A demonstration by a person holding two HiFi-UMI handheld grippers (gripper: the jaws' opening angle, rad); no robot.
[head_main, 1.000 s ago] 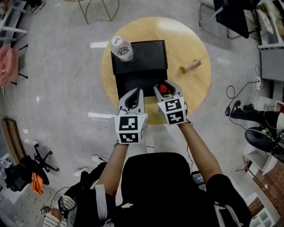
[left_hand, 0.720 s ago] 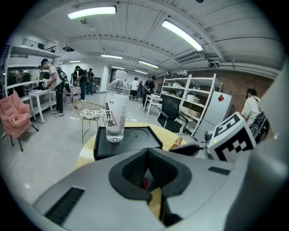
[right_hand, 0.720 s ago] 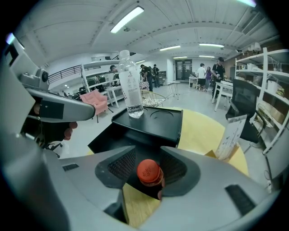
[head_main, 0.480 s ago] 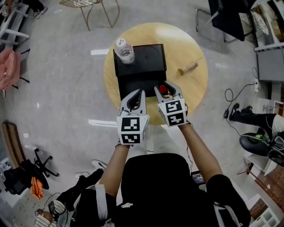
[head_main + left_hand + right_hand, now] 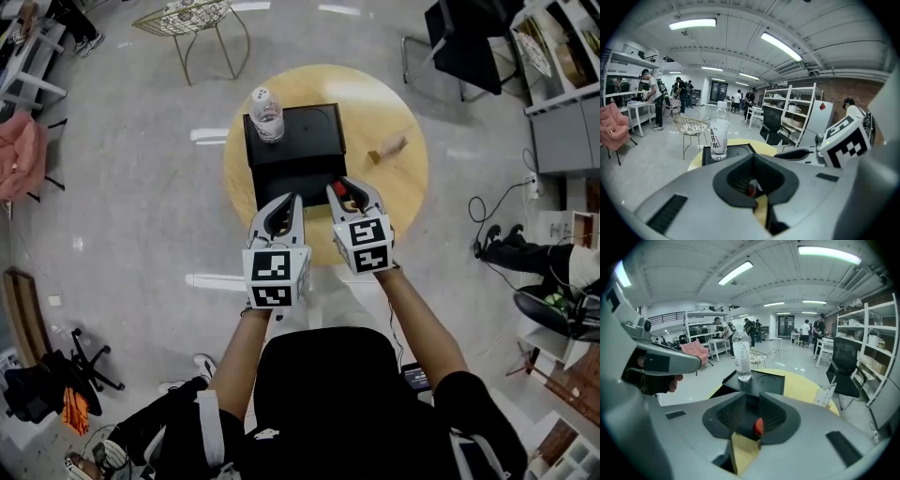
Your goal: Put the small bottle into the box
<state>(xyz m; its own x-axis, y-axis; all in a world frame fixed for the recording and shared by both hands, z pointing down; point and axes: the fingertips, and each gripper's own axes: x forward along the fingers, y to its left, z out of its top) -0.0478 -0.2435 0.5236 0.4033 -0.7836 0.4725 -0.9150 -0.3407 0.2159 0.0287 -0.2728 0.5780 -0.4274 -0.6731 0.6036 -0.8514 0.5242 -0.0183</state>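
The small bottle's red cap [image 5: 340,188] shows between the jaws of my right gripper [image 5: 347,187], low over the near part of the black box [image 5: 298,173]. The right jaws are closing. In the right gripper view the cap [image 5: 758,426] lies against the right-hand jaw, with a gap still on its left, and the bottle's body is hidden. My left gripper [image 5: 284,202] hovers just left of it over the box's near edge, its tips together and nothing held. The left gripper view glimpses a bit of red [image 5: 751,188] through its hollow jaws.
A tall clear water bottle [image 5: 266,112] stands on the far left corner of the black box. A small wooden block [image 5: 387,147] lies to the right on the round wooden table [image 5: 398,192]. Chairs, shelves and people stand around on the grey floor.
The right gripper's jaws have narrowed around the red-capped bottle. Both grippers have stayed over the box's near edge, and the head view has drifted so the table sits lower in frame.
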